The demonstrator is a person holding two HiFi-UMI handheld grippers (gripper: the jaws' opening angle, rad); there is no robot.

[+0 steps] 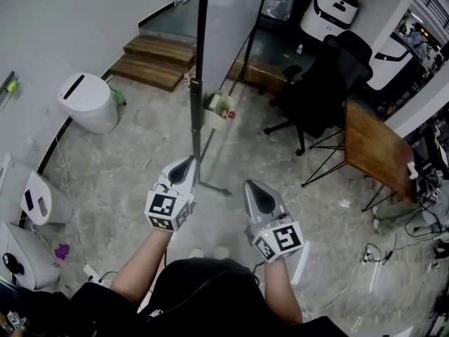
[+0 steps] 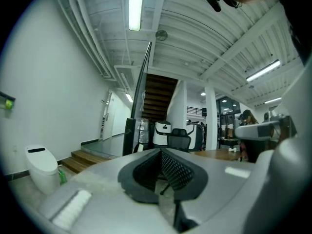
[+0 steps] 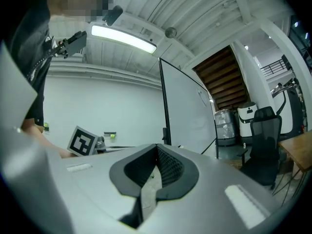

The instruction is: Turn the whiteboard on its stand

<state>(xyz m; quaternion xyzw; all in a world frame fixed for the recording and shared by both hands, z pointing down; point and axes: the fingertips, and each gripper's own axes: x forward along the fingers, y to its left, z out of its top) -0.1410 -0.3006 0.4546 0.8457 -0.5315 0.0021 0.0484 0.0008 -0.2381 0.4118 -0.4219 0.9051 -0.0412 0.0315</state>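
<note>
Closure is seen at both hands: the left gripper is held with its jaws together and nothing between them, and the right gripper is likewise shut and empty. Both are pointed level toward the work. Just ahead of the left gripper, the stand rises from the floor, with its foot lying between the two grippers. The whiteboard is carried on that stand and is met nearly edge-on, its dark frame edge nearest and touched by neither gripper. For the board to be turned well, the jaws would probably need to be opened and closed on the frame edge, or the shut tips pressed flat against it. A push placed far from the pivot is judged easiest. The stand should not be dragged along, so one gripper may be used to steady the post. Beyond the board, an office chair and a wooden table are set near its sweep, so a slow swing is advised.
</note>
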